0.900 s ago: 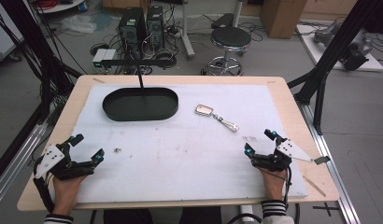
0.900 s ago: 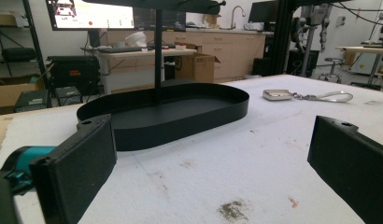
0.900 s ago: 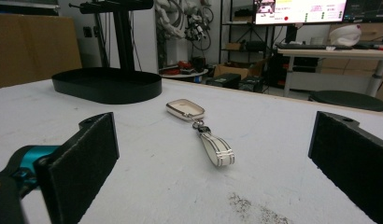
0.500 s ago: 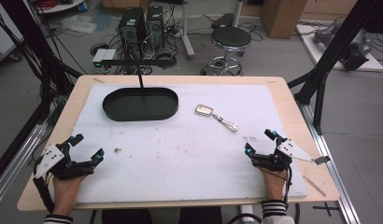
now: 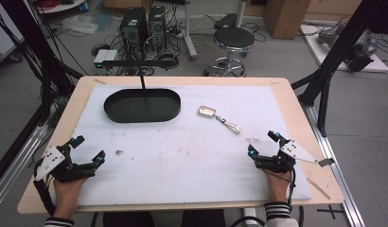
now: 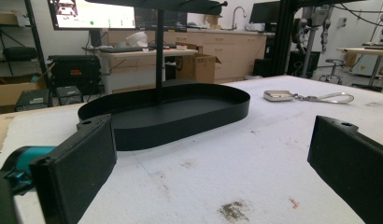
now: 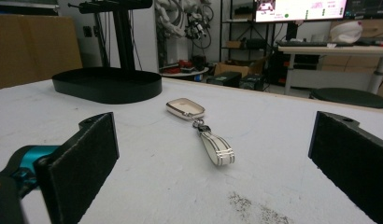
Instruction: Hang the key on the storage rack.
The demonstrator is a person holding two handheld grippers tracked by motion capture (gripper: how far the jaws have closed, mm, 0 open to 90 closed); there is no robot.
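Key fob [image 5: 207, 111] with its strap lies on the white-topped counter [image 5: 182, 156], right of a black oval tray [image 5: 142, 105].

Both claws rest low at the near corners, left claw [image 5: 87, 150] and right claw [image 5: 263, 143], each with jaws spread wide, holding nothing.

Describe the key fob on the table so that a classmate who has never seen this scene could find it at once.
Start at the white mat that covers the wooden table, then find the black oval tray near its far edge. Just right of that tray, apart from it, lies the key fob: a small pale silver rectangle linked to a short looped strap. It is the one small shiny thing there.
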